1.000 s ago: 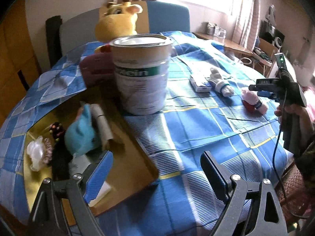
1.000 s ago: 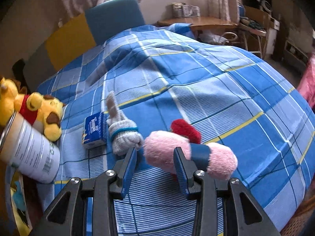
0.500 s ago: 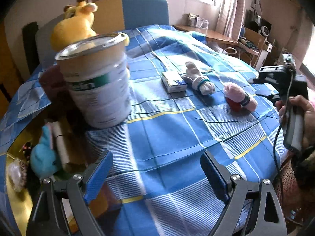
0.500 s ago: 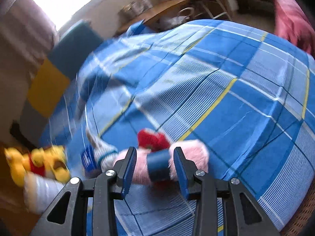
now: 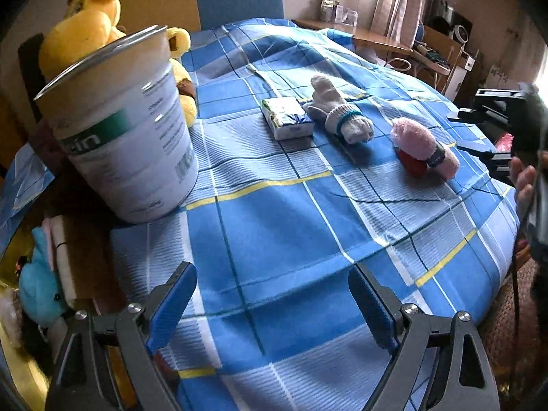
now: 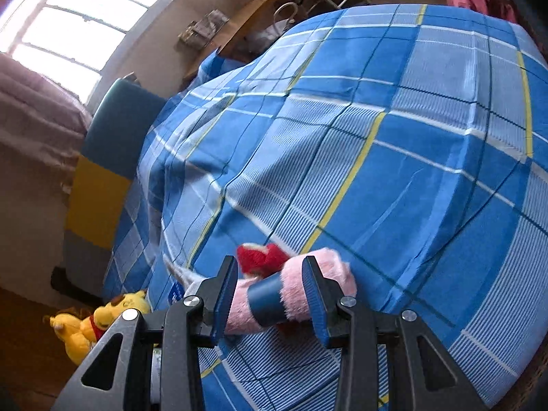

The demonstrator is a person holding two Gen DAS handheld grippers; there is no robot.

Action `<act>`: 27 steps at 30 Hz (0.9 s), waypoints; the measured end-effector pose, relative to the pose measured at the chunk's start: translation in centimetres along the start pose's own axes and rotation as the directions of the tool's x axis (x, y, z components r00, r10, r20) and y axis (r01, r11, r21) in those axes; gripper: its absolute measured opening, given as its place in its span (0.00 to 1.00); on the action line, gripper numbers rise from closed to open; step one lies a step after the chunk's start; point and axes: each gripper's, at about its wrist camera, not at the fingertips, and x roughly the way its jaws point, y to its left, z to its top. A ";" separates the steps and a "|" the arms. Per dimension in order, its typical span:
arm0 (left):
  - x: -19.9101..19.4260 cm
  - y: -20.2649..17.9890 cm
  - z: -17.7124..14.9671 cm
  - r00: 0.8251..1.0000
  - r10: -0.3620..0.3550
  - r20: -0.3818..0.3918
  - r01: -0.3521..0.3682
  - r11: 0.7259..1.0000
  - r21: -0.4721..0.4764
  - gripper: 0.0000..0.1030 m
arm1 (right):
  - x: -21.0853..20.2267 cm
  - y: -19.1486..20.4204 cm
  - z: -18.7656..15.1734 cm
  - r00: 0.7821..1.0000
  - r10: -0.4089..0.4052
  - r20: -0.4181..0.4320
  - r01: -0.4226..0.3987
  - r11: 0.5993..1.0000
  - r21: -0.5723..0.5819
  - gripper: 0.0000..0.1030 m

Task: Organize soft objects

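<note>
1. My left gripper (image 5: 270, 303) hangs wide open over the blue plaid cloth (image 5: 274, 212), with nothing between its jaws.
2. My right gripper (image 6: 270, 294) straddles the pink plush roll (image 6: 308, 284); in the right wrist view the jaws sit either side of its dark blue band, but from the left wrist view the roll lies on the cloth short of the fingers, so I read the jaws as parted and not pressing.
3. The roll rests near the cloth's right edge, a red piece (image 5: 412, 164) tucked under it.
4. Just left of it lies a rolled white sock (image 5: 342, 116), touching a small tissue pack (image 5: 287, 118).
5. A large tin (image 5: 123, 130) stands at the left, a yellow plush toy (image 5: 89, 30) behind it.
6. A blue plush (image 5: 39, 291) lies at the far left edge.
</note>
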 end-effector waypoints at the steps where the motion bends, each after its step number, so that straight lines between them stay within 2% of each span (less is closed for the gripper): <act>1: 0.1 0.0 0.2 1.000 -0.002 -0.001 0.002 1.000 -0.001 0.88 | 0.0 0.1 0.0 1.000 0.002 0.000 -0.002 1.000 -0.003 0.38; 12: 3.9 -0.4 5.4 1.000 -0.026 -0.013 0.025 0.998 -0.054 0.88 | 0.9 1.2 -0.8 0.998 0.030 -0.058 -0.032 0.999 -0.039 0.38; 27: 10.9 -1.2 14.4 0.999 0.002 0.033 -0.001 0.999 -0.049 0.88 | 1.6 2.7 -1.7 0.990 0.069 -0.121 -0.080 0.992 -0.095 0.39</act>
